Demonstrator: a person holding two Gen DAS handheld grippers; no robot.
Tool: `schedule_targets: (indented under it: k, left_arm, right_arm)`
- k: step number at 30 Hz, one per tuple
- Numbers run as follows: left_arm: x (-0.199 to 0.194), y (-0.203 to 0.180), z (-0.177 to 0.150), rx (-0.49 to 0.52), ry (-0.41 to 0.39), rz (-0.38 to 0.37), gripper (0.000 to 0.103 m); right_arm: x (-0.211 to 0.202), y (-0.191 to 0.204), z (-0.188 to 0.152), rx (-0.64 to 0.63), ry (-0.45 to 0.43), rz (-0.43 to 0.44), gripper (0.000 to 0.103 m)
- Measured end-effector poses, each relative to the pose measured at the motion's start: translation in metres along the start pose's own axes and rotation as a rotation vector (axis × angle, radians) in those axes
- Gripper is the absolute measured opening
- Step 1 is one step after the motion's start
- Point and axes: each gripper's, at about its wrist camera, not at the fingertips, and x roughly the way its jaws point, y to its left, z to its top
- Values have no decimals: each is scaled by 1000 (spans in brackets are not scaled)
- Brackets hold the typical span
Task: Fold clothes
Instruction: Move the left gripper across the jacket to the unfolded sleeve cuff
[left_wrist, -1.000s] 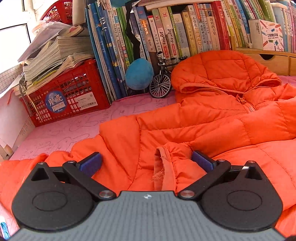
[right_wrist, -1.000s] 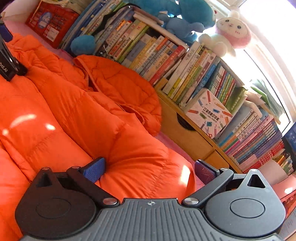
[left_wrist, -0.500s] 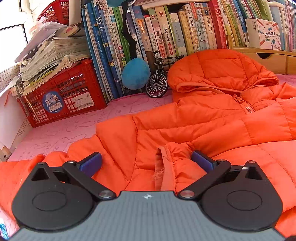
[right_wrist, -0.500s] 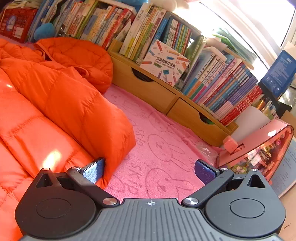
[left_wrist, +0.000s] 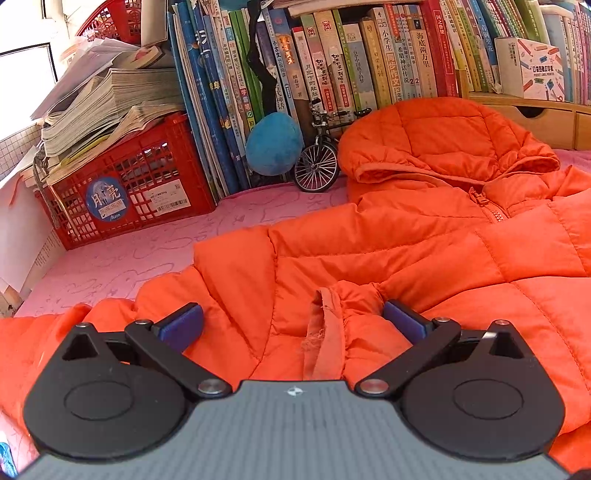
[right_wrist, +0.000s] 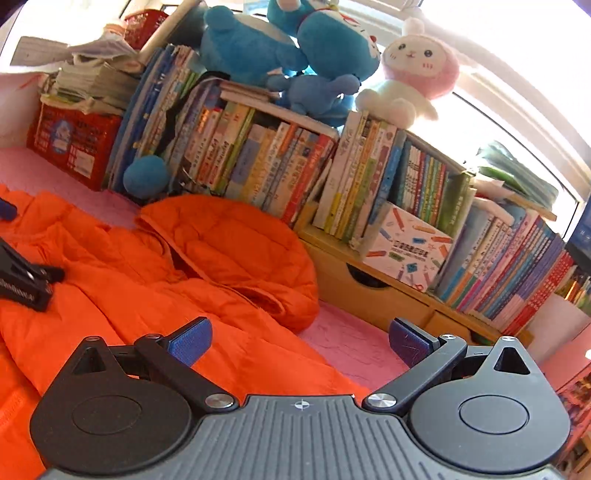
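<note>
One sleeve cuff (left_wrist: 328, 325) lies folded onto my orange jacket (left_wrist: 424, 254); the hood remains spread. Left gripper (left_wrist: 291, 321) and right gripper (right_wrist: 301, 341) gape, holding nothing.

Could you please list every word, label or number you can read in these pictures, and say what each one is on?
"月亮" and "Moon": round blue sticker on the red crate.
"海底两万里": red book spine.
"小学生" and "同步作文": yellow book spine.
"POCKET LABEL PRINTER": white box on the wooden shelf.
Barcode label on the crate, the other spines, lettering on the black clamp: too small or blurred.
</note>
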Motion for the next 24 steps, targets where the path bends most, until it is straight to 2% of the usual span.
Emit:
schedule_targets:
  k: [3,6,10,17,19,24]
  left_arm:
    - [1,2,0,-15,7,5,103]
    - [1,4,0,-26,10,1,103]
    - [2,7,0,-40,14,-10,103]
    - [3,8,0,-52,18,-22,103]
    - [3,9,-1,-56,19,-25,103]
    - [3,11,-1,-65,23,-34,103]
  right_arm:
    - [31,17,8,78,58,46,103]
    - [53,22,-5,42,121,-4,103]
    - [56,-9,-25,128,157,-42,103]
    - [54,-76,-59,271,234,-228,103]
    - [53,-86,-68,266,250,-279,103]
    - [50,-86,-80,139,269,-368,103]
